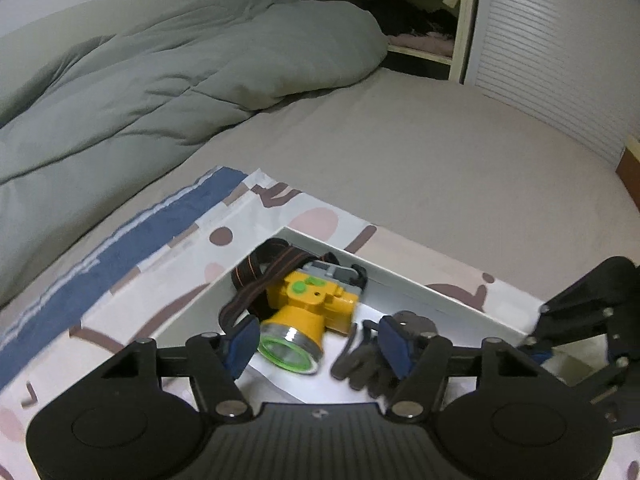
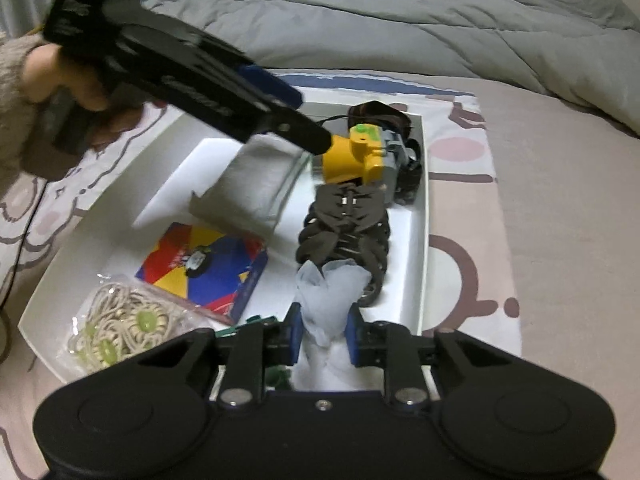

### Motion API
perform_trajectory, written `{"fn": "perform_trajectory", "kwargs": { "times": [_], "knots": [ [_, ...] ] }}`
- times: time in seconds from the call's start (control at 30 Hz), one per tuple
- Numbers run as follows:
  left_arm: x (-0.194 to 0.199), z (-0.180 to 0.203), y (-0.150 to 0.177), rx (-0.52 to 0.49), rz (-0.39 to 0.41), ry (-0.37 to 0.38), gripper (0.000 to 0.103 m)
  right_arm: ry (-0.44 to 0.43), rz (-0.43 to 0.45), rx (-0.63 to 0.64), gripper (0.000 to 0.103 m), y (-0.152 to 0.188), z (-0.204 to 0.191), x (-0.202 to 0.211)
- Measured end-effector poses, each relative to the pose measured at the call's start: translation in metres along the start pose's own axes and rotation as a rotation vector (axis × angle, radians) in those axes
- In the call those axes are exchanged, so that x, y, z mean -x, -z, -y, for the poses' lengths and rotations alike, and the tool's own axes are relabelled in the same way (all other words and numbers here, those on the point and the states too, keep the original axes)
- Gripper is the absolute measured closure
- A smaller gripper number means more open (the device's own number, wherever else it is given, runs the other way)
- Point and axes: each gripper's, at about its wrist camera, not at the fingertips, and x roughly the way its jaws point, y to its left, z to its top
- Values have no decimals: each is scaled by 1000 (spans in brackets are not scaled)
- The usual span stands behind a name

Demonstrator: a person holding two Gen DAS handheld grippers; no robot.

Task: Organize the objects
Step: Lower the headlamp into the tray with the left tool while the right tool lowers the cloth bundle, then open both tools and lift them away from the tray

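Note:
A white tray (image 2: pixel 423 216) lies on a patterned cloth on the bed. In its far corner sits a yellow headlamp (image 1: pixel 306 314) with a dark strap; it also shows in the right wrist view (image 2: pixel 354 156). My left gripper (image 1: pixel 316 346) is open just above the headlamp, empty. A brown hair claw (image 2: pixel 346 228) lies beside it, also seen in the left wrist view (image 1: pixel 364 364). My right gripper (image 2: pixel 322 336) is shut on a pale blue cloth (image 2: pixel 330 292) at the tray's near end.
The tray also holds a grey folded cloth (image 2: pixel 256 184), a colourful small box (image 2: pixel 204 268) and a bag of beige hair ties (image 2: pixel 120 328). A grey duvet (image 1: pixel 160 80) lies behind. A shelf (image 1: pixel 420 8) stands at the bed's far side.

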Motion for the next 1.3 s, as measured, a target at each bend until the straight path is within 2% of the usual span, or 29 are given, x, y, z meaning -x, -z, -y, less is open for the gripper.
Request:
{"fn": "perform_trajectory", "kwargs": {
  "times": [0.07,0.1,0.2,0.37,0.53,0.73,0.93,1.1,1.3],
  "knots": [
    [5,2,3,23,2,2,37,6,-2,-10,77,-2,0,1],
    [8,4,3,29,1,-1,37,10,-1,-18,70,-2,1,2],
    [18,9,6,40,14,-13,38,2,33,-73,57,-3,5,13],
    [45,15,11,80,50,-21,38,25,89,-124,49,-13,2,37],
    [78,21,19,142,57,-74,35,91,112,-129,42,-18,-7,59],
    [118,31,36,186,84,-118,19,117,144,-173,29,-20,-19,89],
    [161,43,52,239,102,-154,13,172,157,-129,17,-21,-49,117],
    [198,55,62,247,129,-213,4,204,194,-167,7,-13,-71,146],
    [238,76,73,256,138,-247,3,253,246,-205,3,0,-93,179]
  ]
}}
